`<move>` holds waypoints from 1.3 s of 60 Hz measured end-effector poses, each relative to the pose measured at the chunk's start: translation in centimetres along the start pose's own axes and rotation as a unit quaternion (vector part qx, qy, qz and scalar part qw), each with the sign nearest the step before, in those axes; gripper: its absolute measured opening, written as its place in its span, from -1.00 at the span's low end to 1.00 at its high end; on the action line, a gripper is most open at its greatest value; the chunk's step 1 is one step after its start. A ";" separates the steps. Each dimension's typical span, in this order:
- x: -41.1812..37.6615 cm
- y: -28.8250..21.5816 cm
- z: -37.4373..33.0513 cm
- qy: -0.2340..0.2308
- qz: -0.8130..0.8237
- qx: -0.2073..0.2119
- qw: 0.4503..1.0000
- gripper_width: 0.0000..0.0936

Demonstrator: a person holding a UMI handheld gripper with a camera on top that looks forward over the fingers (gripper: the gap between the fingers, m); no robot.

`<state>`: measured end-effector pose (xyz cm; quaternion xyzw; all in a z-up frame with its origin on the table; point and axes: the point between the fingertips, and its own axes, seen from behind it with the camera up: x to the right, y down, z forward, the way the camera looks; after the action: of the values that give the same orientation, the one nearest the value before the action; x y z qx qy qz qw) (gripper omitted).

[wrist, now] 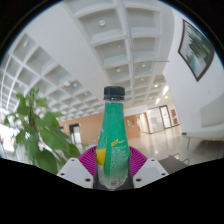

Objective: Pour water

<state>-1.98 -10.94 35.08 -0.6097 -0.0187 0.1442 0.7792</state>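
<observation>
1. Green bottle (pixel 114 140) is held upright, pinched between the gripper (pixel 113 170) fingers, lifted with the ceiling (pixel 110 40) far behind.
2. Its black cap is seen still on.
3. Pouring is judged not begun; tilting remains, and no receiving vessel is seen.

Your bottle (pixel 114 138) is a clear green plastic one with a dark screw cap closed on top and a yellow-green label wrapped around its lower body. It stands upright, cap pointing up toward the ceiling, with no visible tilt. It sits squarely between the two fingers of your gripper (pixel 113 170), whose pink pads (pixel 93 157) show close at either side of its base. Its bottom is hidden from view.
</observation>
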 end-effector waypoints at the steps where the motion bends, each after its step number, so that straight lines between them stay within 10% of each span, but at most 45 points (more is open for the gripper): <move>1: 0.8 0.8 0.1 0.007 -0.013 -0.008 1.000 -0.16; 32: 13.8 26.1 -3.8 0.074 -0.114 -0.245 0.960 -0.16; 49: 14.2 26.2 -4.2 0.084 -0.102 -0.254 0.958 0.23; 54: 14.4 25.9 -5.2 0.102 -0.087 -0.272 0.953 0.85; 78: 10.4 15.5 -15.4 0.150 -0.072 -0.290 0.942 0.84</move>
<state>8.03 -19.55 14.79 -0.8208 0.0140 -0.0168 0.5707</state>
